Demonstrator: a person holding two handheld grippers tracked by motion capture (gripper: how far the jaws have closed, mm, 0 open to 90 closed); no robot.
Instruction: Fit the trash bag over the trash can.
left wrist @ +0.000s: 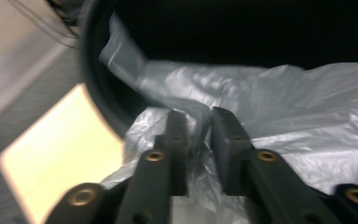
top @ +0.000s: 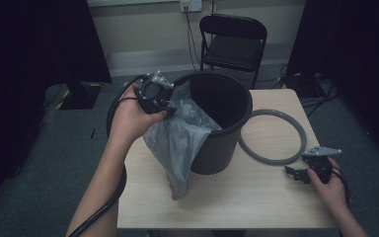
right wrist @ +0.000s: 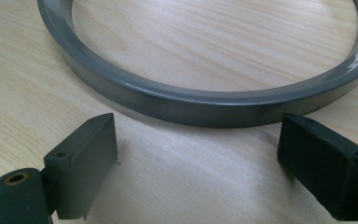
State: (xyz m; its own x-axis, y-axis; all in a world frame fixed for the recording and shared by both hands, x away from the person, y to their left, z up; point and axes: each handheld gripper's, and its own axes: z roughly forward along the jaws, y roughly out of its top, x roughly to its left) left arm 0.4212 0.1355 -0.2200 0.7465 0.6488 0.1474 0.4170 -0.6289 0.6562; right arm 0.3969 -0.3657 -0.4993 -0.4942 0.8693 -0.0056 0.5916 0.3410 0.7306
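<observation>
Left gripper (left wrist: 193,116) pinches the bag (top: 177,140) draped over the bin (top: 222,118) rim; right gripper (right wrist: 198,140) rests open beside the ring (right wrist: 205,105). Grip looks thin, though blurred; a tug could slip or tear it.

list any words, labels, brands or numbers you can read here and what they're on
None: no readable text on the dark bin, the grey plastic bag, the grey ring, the wooden table or either gripper.
The wall outlet plate by the folding chair is too small to tell if it carries any marking.

Left gripper (top: 164,98) pinched nearly closed, right gripper (top: 296,174) wide apart.
</observation>
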